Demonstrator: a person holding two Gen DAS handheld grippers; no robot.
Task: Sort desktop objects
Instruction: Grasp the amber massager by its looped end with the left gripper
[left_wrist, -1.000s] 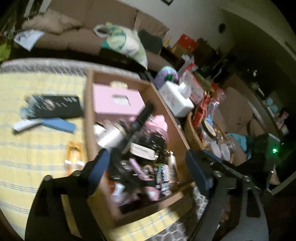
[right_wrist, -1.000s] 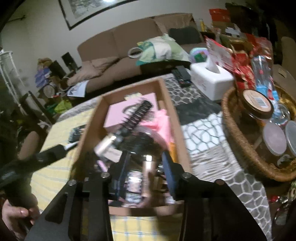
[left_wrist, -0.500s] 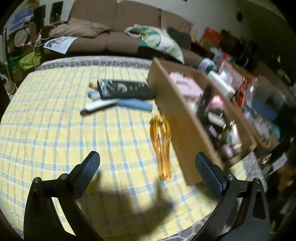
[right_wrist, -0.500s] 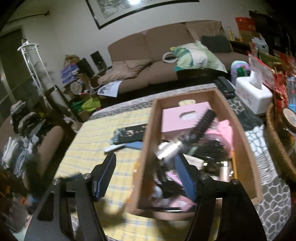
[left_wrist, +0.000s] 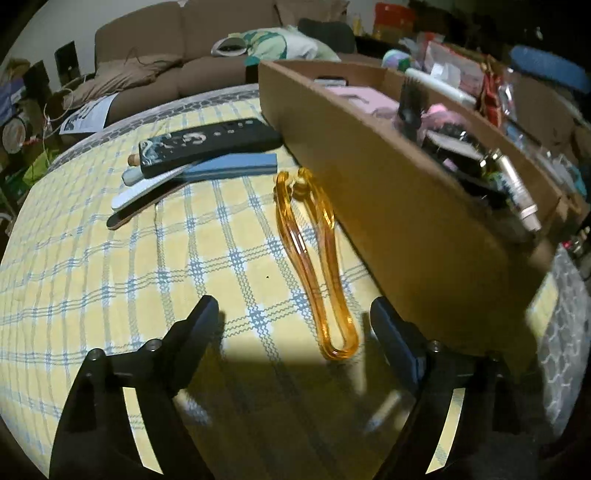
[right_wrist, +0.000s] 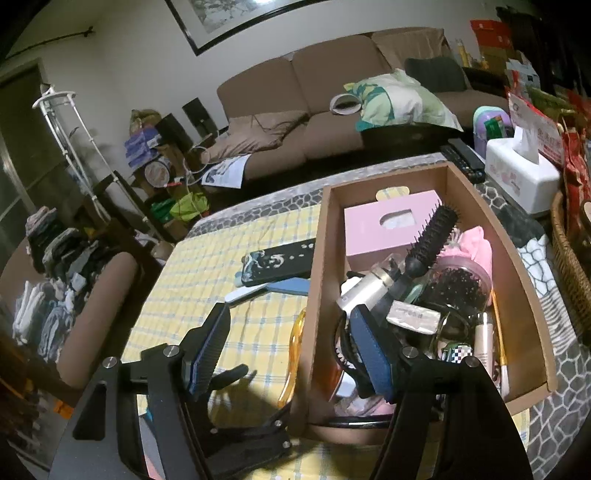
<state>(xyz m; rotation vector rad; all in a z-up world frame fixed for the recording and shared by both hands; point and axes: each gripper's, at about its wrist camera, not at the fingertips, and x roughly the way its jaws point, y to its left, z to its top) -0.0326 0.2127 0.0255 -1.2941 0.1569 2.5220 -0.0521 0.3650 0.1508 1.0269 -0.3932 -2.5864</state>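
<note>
An orange translucent looped tool (left_wrist: 312, 254) lies on the yellow checked cloth (left_wrist: 110, 280) beside the brown cardboard box (left_wrist: 399, 206). My left gripper (left_wrist: 295, 325) is open and low over the cloth, its fingers on either side of the tool's near end. A black case (left_wrist: 207, 144), a blue block (left_wrist: 236, 168) and nail files (left_wrist: 147, 195) lie further back. My right gripper (right_wrist: 291, 347) is open and empty above the box's near left wall (right_wrist: 314, 295). The box holds a black hairbrush (right_wrist: 428, 240), a pink box (right_wrist: 384, 225) and several cosmetics.
A white tissue box (right_wrist: 521, 177) and a wicker basket (right_wrist: 569, 258) stand right of the box. A brown sofa (right_wrist: 332, 92) with a pillow is behind the table. The left gripper's body (right_wrist: 236, 413) shows below the right one.
My left gripper swung from above the box to the cloth, then dropped and closed in on the orange tool. My right gripper rose and pulled back from the box, opening wider.
</note>
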